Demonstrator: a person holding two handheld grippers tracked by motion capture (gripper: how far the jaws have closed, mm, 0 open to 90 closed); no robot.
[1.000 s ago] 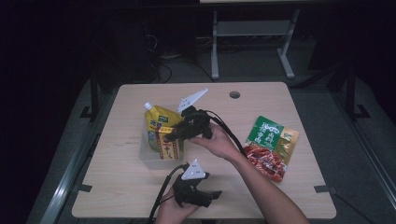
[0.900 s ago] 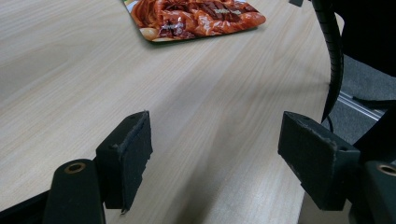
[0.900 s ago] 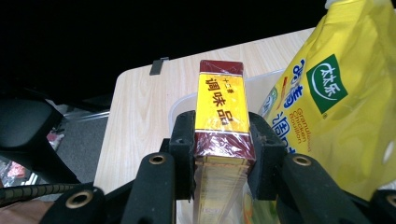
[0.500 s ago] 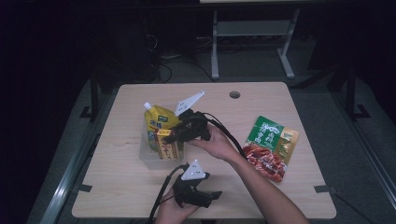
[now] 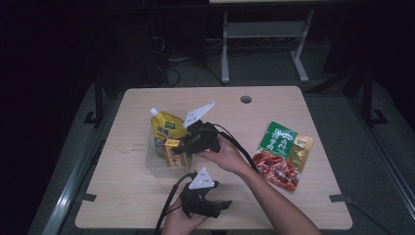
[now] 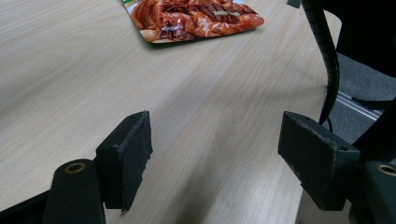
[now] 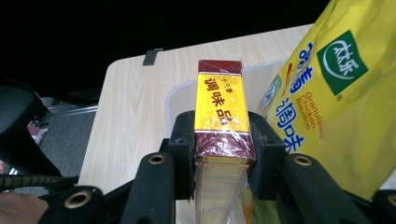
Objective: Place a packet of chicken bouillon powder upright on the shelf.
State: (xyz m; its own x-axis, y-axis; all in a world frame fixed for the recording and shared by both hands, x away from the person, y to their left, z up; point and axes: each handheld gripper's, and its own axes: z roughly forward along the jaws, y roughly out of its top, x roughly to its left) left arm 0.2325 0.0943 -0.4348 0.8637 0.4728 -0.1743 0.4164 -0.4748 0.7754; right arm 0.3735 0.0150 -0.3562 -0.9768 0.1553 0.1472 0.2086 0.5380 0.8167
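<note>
1. Right gripper view is giving the clearest look: the right tongs (image 7: 219, 154) are clenching a yellow-and-maroon box (image 7: 220, 112), pads pressing on both of its narrow sides, and the box's long axis is running straight out away from the tongs.
2. Box is sitting over the clear tub (image 7: 180, 100), far end pointing toward the tub's far rim. Looks like it's going in, but I can't tell whether its bottom is touching the tub floor yet.
3. Thing that's getting in the way: the yellow pouch (image 7: 336, 102) is already leaning in the tub, just beside the box in that view. Not much slack between them, so I'm guessing any tilt toward the pouch is going to snag.
4. High view is showing the same deal: right tongs (image 5: 180, 147) reaching in from the tub's right side, box (image 5: 172, 152) at the tub's near right part, pouch (image 5: 166, 132) standing behind it, tub (image 5: 152, 164) on the bench (image 5: 313, 205).
5. Left tongs (image 5: 222, 204) are idling released near the bench's front edge, nothing between the pads (image 6: 128, 163), so the right hand is way nearer.
6. Red-and-green packet (image 5: 281, 154) is lying well off to the right, not blocking anything.
</note>
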